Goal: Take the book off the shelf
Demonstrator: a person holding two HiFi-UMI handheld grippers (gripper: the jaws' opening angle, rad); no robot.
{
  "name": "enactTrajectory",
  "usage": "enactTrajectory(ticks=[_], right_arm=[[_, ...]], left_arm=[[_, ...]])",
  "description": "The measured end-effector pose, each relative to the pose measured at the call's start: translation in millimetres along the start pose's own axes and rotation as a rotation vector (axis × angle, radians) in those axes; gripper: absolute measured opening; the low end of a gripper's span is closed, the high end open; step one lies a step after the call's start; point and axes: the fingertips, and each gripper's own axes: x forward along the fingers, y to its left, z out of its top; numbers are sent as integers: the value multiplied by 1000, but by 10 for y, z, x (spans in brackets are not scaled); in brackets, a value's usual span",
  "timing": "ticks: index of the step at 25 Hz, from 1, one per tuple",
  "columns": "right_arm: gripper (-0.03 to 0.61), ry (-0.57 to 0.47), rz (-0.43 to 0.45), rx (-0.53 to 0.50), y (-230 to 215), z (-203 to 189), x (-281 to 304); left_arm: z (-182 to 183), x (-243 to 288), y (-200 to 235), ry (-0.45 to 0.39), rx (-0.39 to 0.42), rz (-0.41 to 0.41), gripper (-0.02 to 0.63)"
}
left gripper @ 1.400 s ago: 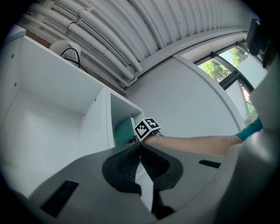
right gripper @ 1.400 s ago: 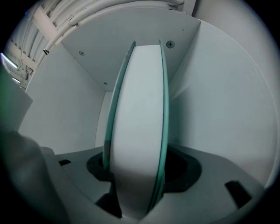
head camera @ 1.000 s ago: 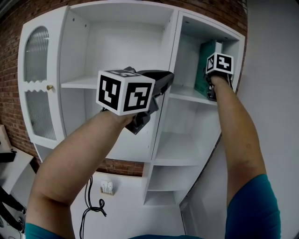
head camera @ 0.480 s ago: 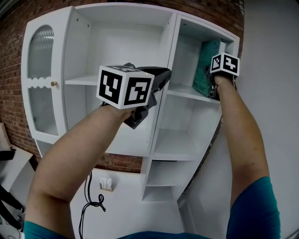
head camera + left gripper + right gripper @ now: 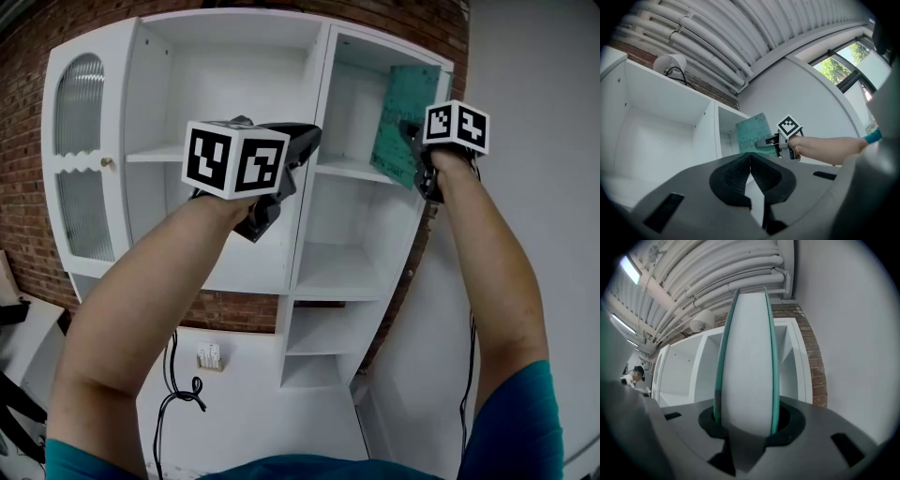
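A green book (image 5: pixel 405 105) leans out of the top right compartment of the white shelf unit (image 5: pixel 349 170), its bottom edge off the shelf board. My right gripper (image 5: pixel 413 155) is shut on the book's lower front edge. In the right gripper view the pale page edge of the book (image 5: pixel 747 352) stands upright between the jaws of my right gripper (image 5: pixel 747 422). My left gripper (image 5: pixel 302 142) hovers in front of the middle upright, shut and holding nothing. In the left gripper view its pads (image 5: pixel 738 171) meet, with the book (image 5: pixel 749 136) and right gripper (image 5: pixel 769 141) beyond.
The shelf unit stands against a brick wall (image 5: pixel 28 84), with a ribbed glass door (image 5: pixel 73 155) at its left. Lower right compartments (image 5: pixel 336 272) hold nothing. A plain wall (image 5: pixel 539 187) runs close on the right. A black cable (image 5: pixel 178 398) and a socket (image 5: pixel 208 356) sit below.
The right gripper has drawn the book out of the compartment toward me, and the book now tilts. Left gripper has drifted slightly left and stays shut.
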Motion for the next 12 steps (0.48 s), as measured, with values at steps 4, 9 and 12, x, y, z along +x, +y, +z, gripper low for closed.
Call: enactTrajectory(ticks=[4,9,12], right_arm=[[160,-27,58,9,58,-52,-338],[161,-77,122,34,106,-132,-705],[160,-97,163,44,115,-184,-907]], left_arm=[[10,-62,-148,5,-2,-1,17],[-164,-136,-324,35,-11,-3,17],[-288,-179,-392,45,-31,-5,17]])
